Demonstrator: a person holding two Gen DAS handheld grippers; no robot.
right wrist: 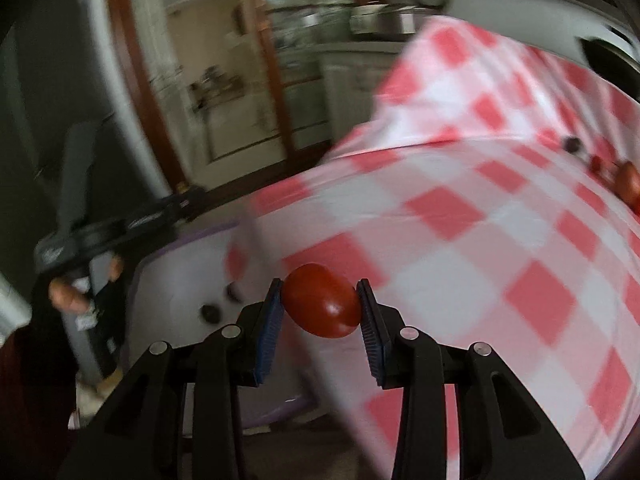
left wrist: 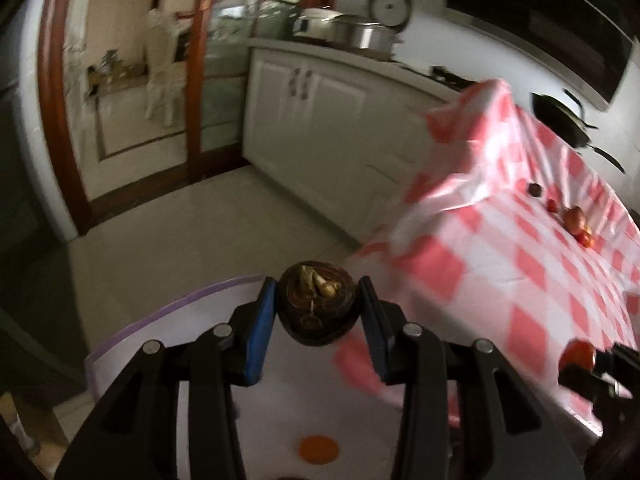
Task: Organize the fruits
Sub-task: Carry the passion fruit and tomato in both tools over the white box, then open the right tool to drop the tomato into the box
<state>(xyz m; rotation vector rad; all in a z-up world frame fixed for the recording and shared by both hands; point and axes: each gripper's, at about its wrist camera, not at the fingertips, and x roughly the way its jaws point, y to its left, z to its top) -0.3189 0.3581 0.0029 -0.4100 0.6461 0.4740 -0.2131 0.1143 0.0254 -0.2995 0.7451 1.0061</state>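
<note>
In the left wrist view my left gripper (left wrist: 318, 285) is shut on a dark brown round fruit (left wrist: 316, 306) with a dried calyx. It hangs over a white tray with a purple rim (left wrist: 160, 314). A flat orange piece (left wrist: 318, 449) lies on that tray. My right gripper (right wrist: 320, 287) is shut on a smooth red tomato-like fruit (right wrist: 322, 300), above the edge of the pink checked tablecloth (right wrist: 460, 208). Two dark fruits (right wrist: 210, 312) lie on the tray (right wrist: 188, 264) to its left. Several more fruits (left wrist: 575, 219) lie in a row far back on the cloth.
A person's hand (right wrist: 66, 296) holds the other gripper's handle at the left of the right wrist view. White kitchen cabinets (left wrist: 304, 120) with pots on the counter and a glass door with a brown frame (left wrist: 196, 92) stand beyond the tiled floor. A dark pan (left wrist: 564, 120) sits behind the table.
</note>
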